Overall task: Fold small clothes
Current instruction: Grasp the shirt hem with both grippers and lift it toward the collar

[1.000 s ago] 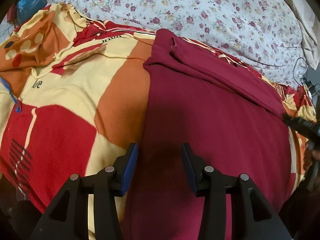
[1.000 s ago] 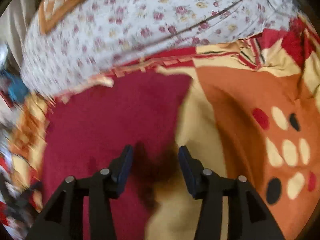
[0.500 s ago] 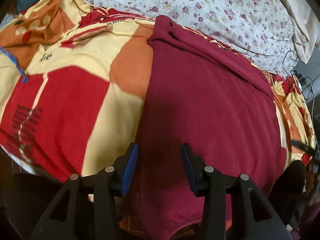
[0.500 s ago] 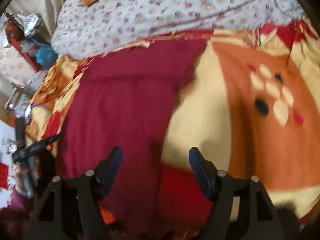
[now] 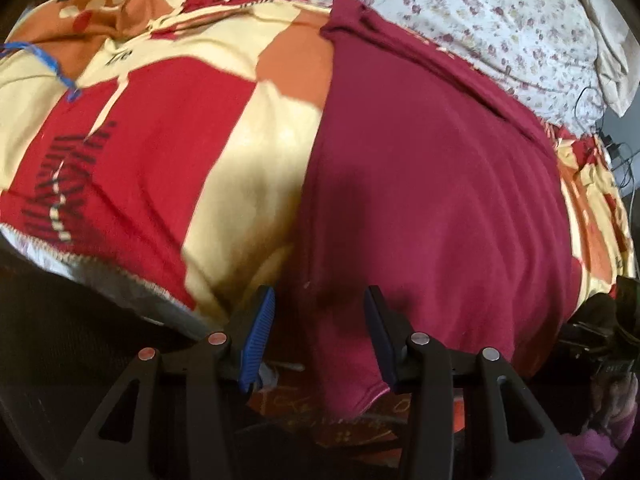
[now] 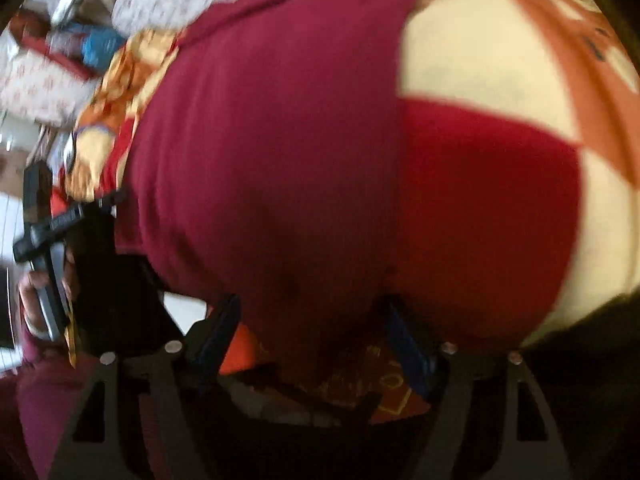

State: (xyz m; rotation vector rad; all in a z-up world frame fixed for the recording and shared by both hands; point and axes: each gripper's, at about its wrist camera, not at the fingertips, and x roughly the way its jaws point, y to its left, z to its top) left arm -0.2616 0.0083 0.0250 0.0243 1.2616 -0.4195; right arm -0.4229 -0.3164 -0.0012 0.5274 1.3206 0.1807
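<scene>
On blanket [image 5: 152, 140], garment [image 5: 420, 184] seemingly between tool [image 5: 319, 332] fingers.

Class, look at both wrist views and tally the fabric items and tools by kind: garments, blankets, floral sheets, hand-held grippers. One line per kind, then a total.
Maroon garment: 1
Patterned red, cream and orange blanket: 1
Floral sheet: 1
Hand-held grippers: 2, the left hand-held gripper and the right hand-held gripper
Total: 5

bed with a loud red, cream and orange blanket [image 5: 168, 148], white flowery sheet [image 5: 472, 12] at the far side, cables [image 5: 612, 152] far right, blurry clutter off the left
</scene>
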